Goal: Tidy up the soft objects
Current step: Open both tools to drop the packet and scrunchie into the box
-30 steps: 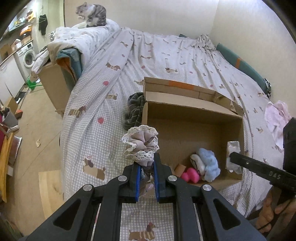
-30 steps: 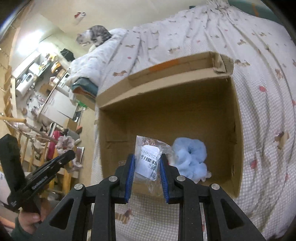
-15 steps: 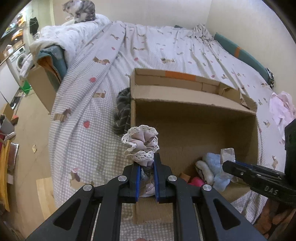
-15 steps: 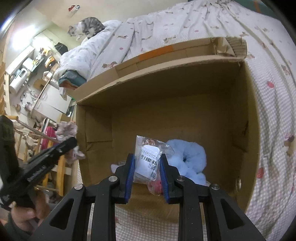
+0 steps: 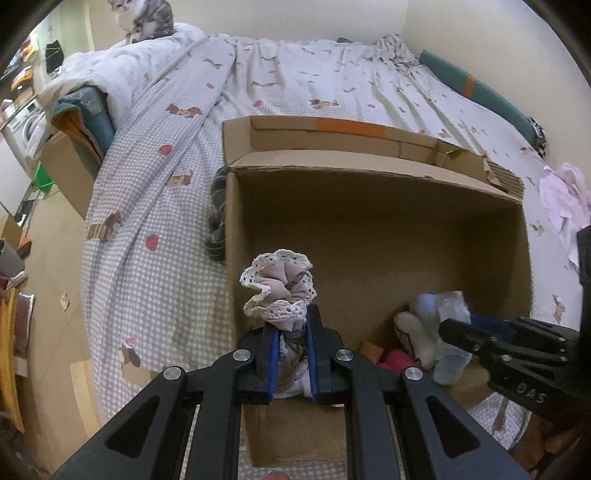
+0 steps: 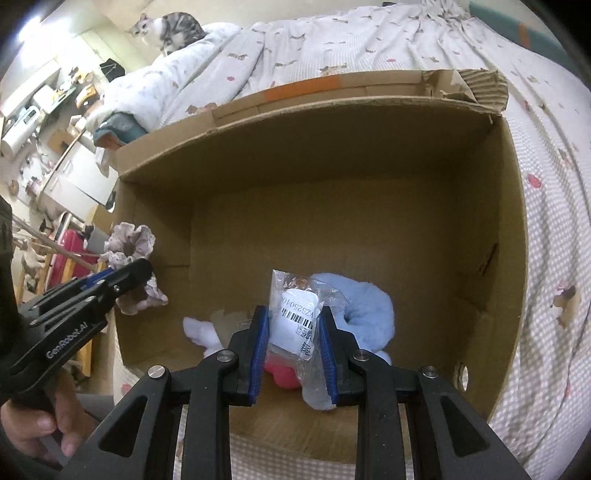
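Observation:
My left gripper (image 5: 290, 332) is shut on a mauve scrunchie with cream lace trim (image 5: 277, 291), held above the near left corner of an open cardboard box (image 5: 369, 166) on the bed. My right gripper (image 6: 293, 325) is shut on a clear plastic packet with a barcode label (image 6: 297, 314), held inside the box above a light blue fluffy scrunchie (image 6: 364, 310), a white one (image 6: 201, 330) and a pink one (image 6: 282, 376). The left gripper with its scrunchie (image 6: 129, 243) shows at the box's left wall in the right wrist view. The right gripper (image 5: 458, 330) shows low right in the left wrist view.
The box sits on a checked bedspread (image 5: 166, 177). A dark striped cloth (image 5: 216, 221) lies against the box's left side. A cat (image 5: 144, 18) sits on a duvet at the far left. Pink clothing (image 5: 565, 199) lies at the right. Floor and furniture are to the left.
Both grippers have moved forward and closer to the box. The right gripper with its packet has gone lower into the box; the left gripper with the scrunchie now hangs over the box's left corner.

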Motion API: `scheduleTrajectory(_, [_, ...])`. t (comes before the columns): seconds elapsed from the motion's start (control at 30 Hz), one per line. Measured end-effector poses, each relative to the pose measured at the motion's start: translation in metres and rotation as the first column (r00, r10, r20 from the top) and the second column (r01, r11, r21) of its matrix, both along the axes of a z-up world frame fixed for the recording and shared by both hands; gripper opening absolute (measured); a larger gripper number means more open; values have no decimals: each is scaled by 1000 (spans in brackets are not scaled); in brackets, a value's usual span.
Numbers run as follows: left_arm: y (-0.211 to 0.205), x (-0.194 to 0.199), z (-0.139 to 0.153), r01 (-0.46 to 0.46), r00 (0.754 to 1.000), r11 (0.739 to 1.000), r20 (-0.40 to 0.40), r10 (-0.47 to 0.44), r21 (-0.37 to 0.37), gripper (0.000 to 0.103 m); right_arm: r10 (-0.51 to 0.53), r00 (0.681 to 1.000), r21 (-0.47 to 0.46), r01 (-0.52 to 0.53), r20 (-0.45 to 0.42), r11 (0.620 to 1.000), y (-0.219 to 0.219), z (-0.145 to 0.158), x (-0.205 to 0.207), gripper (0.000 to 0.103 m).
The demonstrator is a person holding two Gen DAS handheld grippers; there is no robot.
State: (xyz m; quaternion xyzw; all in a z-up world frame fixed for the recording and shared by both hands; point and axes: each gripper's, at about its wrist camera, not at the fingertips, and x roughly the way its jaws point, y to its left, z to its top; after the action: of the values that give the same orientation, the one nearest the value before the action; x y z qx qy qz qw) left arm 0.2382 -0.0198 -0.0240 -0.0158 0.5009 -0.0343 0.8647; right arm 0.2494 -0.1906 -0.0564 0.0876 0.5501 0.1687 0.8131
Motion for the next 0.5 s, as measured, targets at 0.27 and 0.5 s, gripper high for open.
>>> scheduleTrajectory(0.27, [-18, -8, 4, 71, 997, 997, 14, -71, -23, 87, -60, 998, 124, 59, 1, 990, -18, 1, 2, 66])
scheduleTrajectory(0.5, [-17, -14, 23, 55, 997, 997, 55, -52, -57, 95, -143, 986, 206, 122, 91, 971, -38, 25, -3, 81])
